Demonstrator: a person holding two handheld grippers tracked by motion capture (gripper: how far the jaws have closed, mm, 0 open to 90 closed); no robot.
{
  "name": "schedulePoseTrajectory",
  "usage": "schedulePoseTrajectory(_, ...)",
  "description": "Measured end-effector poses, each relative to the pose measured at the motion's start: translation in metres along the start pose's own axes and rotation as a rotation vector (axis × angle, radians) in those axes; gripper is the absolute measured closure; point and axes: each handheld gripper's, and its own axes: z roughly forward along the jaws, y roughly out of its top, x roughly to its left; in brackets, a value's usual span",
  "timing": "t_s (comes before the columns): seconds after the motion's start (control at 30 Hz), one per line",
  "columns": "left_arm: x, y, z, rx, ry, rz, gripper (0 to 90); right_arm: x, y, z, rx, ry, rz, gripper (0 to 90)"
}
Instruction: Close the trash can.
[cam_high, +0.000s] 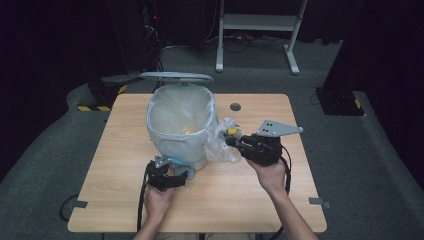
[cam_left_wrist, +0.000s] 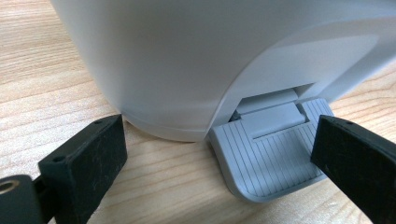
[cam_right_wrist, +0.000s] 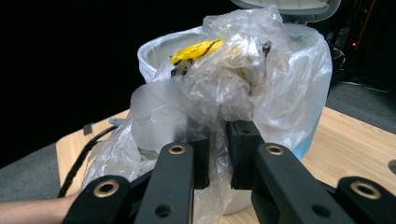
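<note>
A white pedal bin (cam_high: 180, 127) lined with a clear bag stands on the wooden table (cam_high: 250, 200), its grey lid (cam_high: 176, 77) raised. My left gripper (cam_high: 172, 177) sits low at the bin's front base. In the left gripper view it (cam_left_wrist: 219, 140) is open, and the grey ribbed pedal (cam_left_wrist: 271, 158) lies by its right-hand jaw. My right gripper (cam_high: 231, 142) is shut on a crumpled clear plastic bag (cam_high: 222, 142), held beside the bin's right wall. In the right gripper view the jaws (cam_right_wrist: 218, 149) pinch the bag (cam_right_wrist: 219, 88), which holds something yellow (cam_right_wrist: 196, 50).
A round cable hole (cam_high: 235, 106) is in the table behind the bin. A white desk frame (cam_high: 257, 22) stands on the grey carpet beyond the table. Cables trail from both grippers toward the near table edge.
</note>
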Motion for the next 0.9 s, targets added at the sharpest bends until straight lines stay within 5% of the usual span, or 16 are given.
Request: schedulePoseTrajectory(0.9, 0.0, 0.0, 0.0, 0.0, 0.0, -0.004, 3.7, -0.004, 0.03, 0.008, -0.028, -0.009, -0.026, 81.6)
